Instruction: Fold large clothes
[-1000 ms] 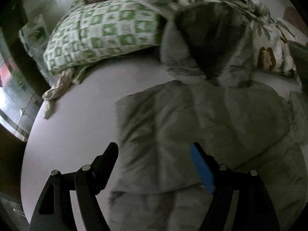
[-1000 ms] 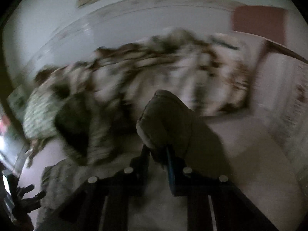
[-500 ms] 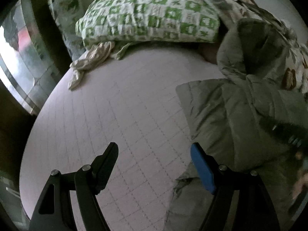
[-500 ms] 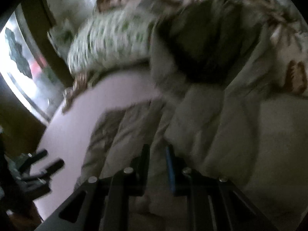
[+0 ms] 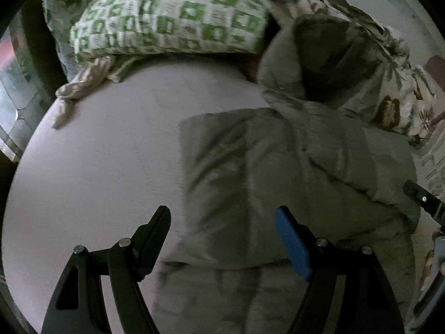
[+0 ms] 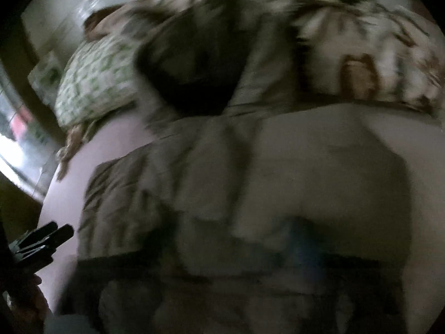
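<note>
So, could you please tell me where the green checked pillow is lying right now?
In the left wrist view the green checked pillow lies at the bed's far end, upper left, just left of the grey jacket's hood.

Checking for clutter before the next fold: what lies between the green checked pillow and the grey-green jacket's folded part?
Only bare pale bedsheet between the pillow and the jacket, seen in the left wrist view.

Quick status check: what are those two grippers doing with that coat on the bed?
Left gripper open, empty, above the olive padded hooded coat. Right gripper's jaws just opened, letting the coat go. Green checked pillow lies beyond, clear of it.
</note>
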Motion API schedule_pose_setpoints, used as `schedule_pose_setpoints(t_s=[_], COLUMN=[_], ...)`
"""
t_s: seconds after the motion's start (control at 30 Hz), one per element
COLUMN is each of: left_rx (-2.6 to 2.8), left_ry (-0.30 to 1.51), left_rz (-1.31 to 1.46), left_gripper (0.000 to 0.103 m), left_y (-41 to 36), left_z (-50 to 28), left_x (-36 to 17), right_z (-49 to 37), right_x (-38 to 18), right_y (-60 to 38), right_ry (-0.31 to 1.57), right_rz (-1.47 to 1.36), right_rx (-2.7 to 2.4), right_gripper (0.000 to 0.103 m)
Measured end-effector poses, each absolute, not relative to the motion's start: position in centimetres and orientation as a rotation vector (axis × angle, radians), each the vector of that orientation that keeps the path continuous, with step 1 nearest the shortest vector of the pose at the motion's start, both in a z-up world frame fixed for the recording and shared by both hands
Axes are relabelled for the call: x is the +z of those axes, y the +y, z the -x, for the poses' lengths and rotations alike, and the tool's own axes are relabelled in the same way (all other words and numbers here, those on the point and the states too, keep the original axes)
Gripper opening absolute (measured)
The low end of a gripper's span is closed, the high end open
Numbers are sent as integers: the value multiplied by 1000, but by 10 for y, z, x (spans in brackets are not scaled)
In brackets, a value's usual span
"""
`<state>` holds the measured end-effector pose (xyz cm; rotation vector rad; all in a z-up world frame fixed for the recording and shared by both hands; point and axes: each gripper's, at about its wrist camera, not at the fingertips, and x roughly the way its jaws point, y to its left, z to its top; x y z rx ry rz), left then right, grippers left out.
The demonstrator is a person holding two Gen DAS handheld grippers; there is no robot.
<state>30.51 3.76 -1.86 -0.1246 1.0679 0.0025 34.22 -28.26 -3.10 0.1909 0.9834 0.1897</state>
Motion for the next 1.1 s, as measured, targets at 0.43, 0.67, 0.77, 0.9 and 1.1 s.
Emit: schedule_pose_setpoints(t_s=[0.43,0.67,0.77,0.9,1.1], left_rx=[-70,-122,-120,-127,-184], left_ry=[1137,1186,1187,1188,1243], left_rz=[128,163,165,201,251], left_gripper=[79,81,81,84,88], left_y=[-8,-29,-35,-39,-53], left_z=[-335,-368,-379,-395,-416], left_x=[-19,-19,-17,-17,-31], right_z=[-326,-320,-320,-322,-325], right_x=[-22,-27,-31,-35,-38], right_y=[-389,-412,-418,-426,-437], right_ry=[977,983,986,997,1003], right_rz=[-280,-294,-302,-304,-304], right_rx=[48,31,25,16,5], right_gripper=[103,103,103,103,103])
